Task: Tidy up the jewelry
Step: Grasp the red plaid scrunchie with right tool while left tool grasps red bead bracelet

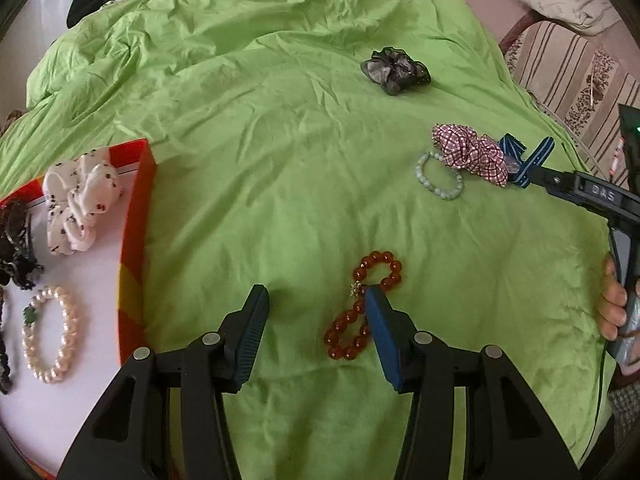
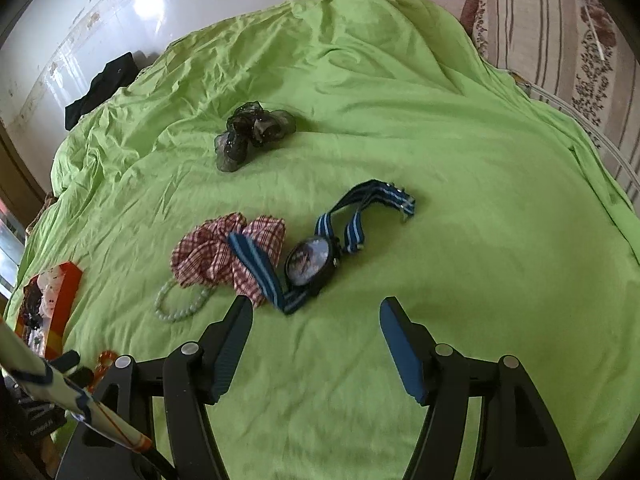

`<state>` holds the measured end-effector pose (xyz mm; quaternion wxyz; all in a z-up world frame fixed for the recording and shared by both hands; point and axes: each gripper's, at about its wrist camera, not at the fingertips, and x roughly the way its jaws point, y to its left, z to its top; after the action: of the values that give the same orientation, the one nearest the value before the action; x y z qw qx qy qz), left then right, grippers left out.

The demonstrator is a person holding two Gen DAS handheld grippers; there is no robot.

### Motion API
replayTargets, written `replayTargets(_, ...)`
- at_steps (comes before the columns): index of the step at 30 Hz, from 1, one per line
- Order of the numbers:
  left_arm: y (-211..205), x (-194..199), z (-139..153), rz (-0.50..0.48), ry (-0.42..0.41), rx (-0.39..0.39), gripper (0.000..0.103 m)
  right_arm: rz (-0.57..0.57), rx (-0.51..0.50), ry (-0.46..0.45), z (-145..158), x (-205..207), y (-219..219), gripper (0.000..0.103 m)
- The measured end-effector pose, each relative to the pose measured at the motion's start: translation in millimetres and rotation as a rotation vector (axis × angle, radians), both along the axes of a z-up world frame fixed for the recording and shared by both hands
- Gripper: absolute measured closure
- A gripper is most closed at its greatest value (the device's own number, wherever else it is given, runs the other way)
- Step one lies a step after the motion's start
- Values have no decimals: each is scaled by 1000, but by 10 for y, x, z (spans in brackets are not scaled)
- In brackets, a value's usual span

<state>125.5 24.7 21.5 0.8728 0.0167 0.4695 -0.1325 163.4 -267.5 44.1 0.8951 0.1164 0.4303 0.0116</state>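
My left gripper (image 1: pixel 316 300) is open and empty over the green sheet; its right finger tip touches or overlaps a red bead bracelet (image 1: pixel 362 306). An orange-walled box (image 1: pixel 134 236) at the left holds a white scrunchie (image 1: pixel 78 200), a pearl bracelet (image 1: pixel 50 336) and dark items. My right gripper (image 2: pixel 316 308) is open and empty, just short of a watch with a blue striped strap (image 2: pixel 316 258). Beside the watch lie a red checked scrunchie (image 2: pixel 218 254) and a pale green bead bracelet (image 2: pixel 180 306). A dark grey scrunchie (image 2: pixel 250 130) lies farther back.
The green sheet (image 1: pixel 280 140) covers the whole surface in loose wrinkles. A black cloth (image 2: pixel 102 88) lies at the far left edge. A striped upholstered seat (image 2: pixel 560 40) stands along the right. The right gripper body shows in the left wrist view (image 1: pixel 592 196).
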Motion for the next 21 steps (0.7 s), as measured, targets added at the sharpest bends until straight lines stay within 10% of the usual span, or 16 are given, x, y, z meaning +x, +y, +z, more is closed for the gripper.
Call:
replayTargets(4, 4, 47, -14, -13, 5, -34, 54, 10, -32, -12, -3, 79, 59, 34)
replayTargets(12, -19, 82, -72, -18, 5, -46, 56, 25, -59, -11, -24, 161, 129, 82)
replayTargets(15, 1, 88, -59, 10, -5, -19, 90, 11, -28, -11, 0, 163, 84, 98)
replayTargets(21, 29, 0, 82, 12, -19, -46, 102, -3, 20, -53, 233, 12, 8, 101)
